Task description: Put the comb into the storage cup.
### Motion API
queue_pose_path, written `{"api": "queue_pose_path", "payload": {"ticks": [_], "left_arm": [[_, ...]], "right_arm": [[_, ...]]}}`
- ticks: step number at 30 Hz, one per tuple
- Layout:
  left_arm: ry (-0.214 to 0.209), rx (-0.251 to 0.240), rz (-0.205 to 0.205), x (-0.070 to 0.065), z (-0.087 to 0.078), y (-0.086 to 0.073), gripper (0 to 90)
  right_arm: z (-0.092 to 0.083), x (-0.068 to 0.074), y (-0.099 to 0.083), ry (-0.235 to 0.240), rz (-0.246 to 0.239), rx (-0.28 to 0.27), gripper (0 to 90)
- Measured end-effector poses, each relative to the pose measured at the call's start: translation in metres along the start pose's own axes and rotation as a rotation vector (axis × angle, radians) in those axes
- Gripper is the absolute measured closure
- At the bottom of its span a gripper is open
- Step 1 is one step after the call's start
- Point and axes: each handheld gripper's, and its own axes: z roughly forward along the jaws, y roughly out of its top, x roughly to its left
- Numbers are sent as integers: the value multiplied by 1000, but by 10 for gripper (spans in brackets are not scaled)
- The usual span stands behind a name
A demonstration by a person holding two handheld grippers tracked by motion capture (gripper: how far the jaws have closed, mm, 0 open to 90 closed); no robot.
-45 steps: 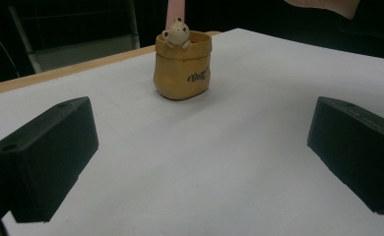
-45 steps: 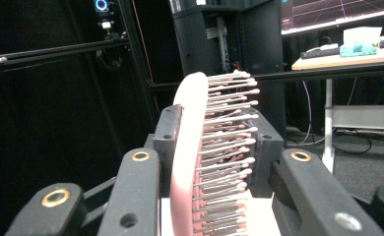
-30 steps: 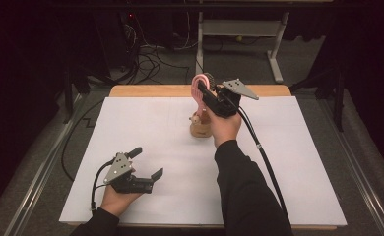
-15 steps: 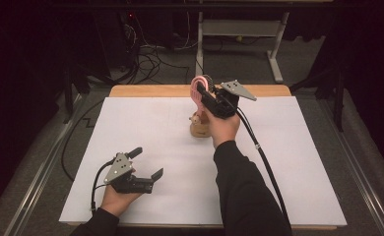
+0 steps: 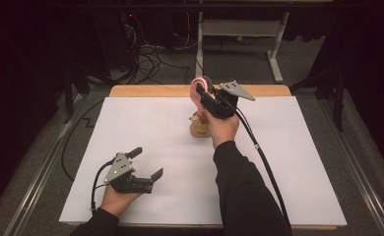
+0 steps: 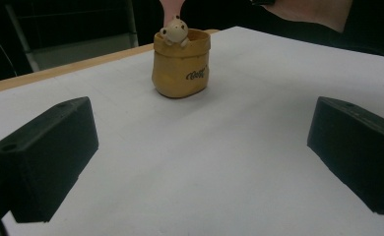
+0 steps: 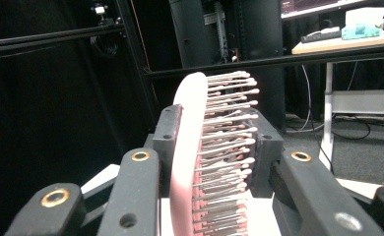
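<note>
We see a table (image 5: 131, 93) with a wooden far edge, covered by one white sheet (image 5: 288, 162), in a dark room with cables and a metal frame behind. One yellow pot (image 6: 180, 64) carrying one small figurine (image 6: 174, 32) stands mid-table. The right gripper (image 5: 202, 96), raised above the pot, is clenched on one pink hairbrush (image 7: 200, 162). The left gripper (image 5: 148, 162) rests released near the front-left corner.
</note>
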Motion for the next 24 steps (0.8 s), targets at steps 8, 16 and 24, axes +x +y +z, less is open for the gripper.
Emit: {"api": "queue_pose_path", "payload": {"ticks": [8,16,24], "left_arm": [[0,0,-1,0,0,0,0],[-1,1,-1,0,1,0,0],[-4,1,-4,0,1,0,0]], "right_arm": [[1,-1,-3,1,0,4,659],[0,-5,-1,-13,-1,33,635],[-2,-6,0,-23,-22,61,610]]}}
